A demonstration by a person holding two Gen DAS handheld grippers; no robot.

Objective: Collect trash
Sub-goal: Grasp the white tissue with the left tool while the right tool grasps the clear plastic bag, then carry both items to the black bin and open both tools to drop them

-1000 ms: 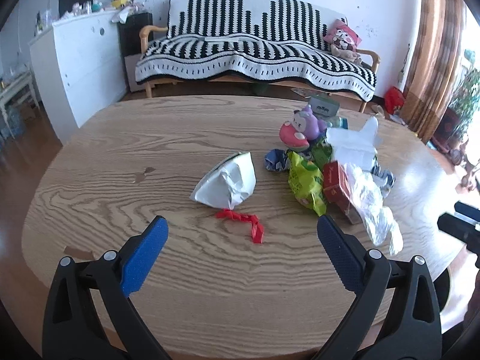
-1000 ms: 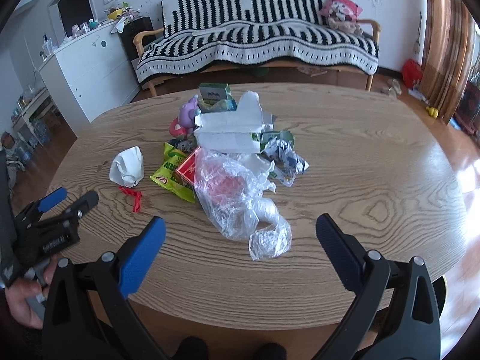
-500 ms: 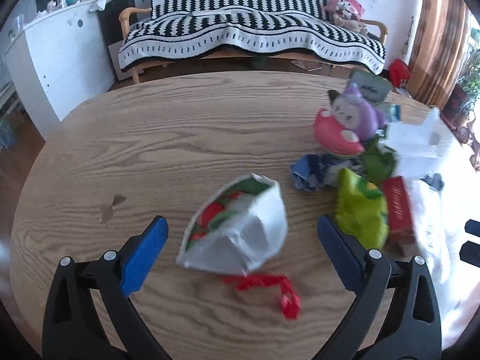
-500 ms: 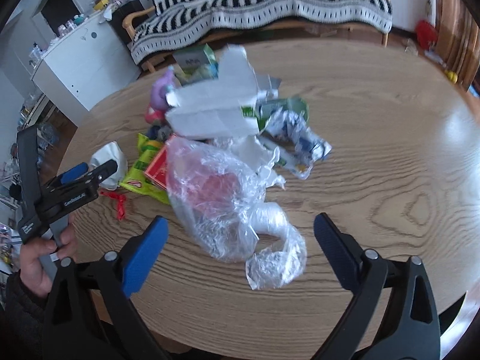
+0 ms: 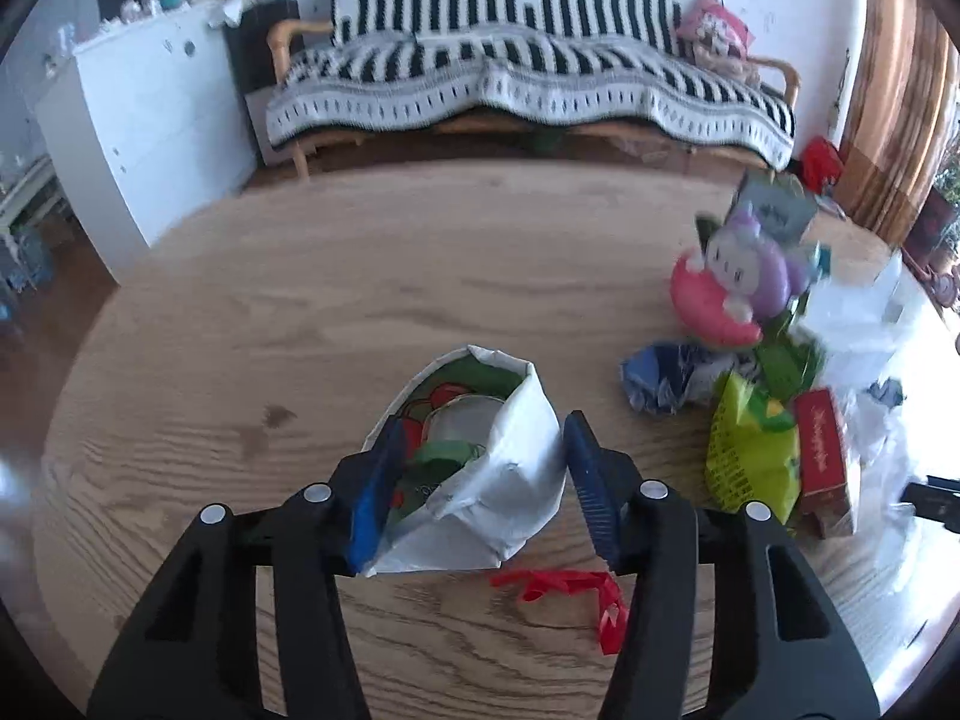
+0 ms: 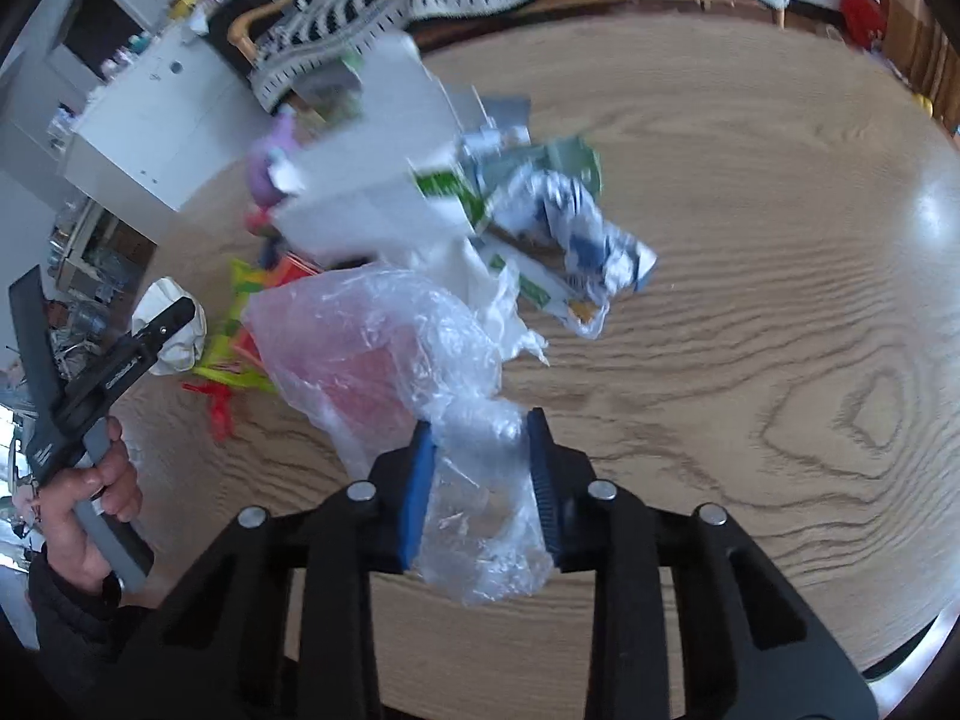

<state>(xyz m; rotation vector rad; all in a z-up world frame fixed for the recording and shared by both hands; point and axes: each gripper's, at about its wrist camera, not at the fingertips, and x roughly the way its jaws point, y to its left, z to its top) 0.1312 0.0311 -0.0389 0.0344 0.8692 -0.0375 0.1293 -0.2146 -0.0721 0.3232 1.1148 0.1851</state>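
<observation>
On a round wooden table [image 5: 420,276], the left gripper [image 5: 474,480] is closing around a crumpled white wrapper [image 5: 510,480], while the right gripper [image 6: 480,480] is closing on a clear plastic bag [image 6: 384,354].

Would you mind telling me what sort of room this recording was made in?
Most likely a home living room. A sofa draped in a black-and-white striped blanket stands against the wall, a white cabinet stands beside it, and an oval wooden table holds a plush toy among wrappers.

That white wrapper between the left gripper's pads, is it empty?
Not empty: the white wrapper gapes open, with green and red scraps visible inside.
</observation>
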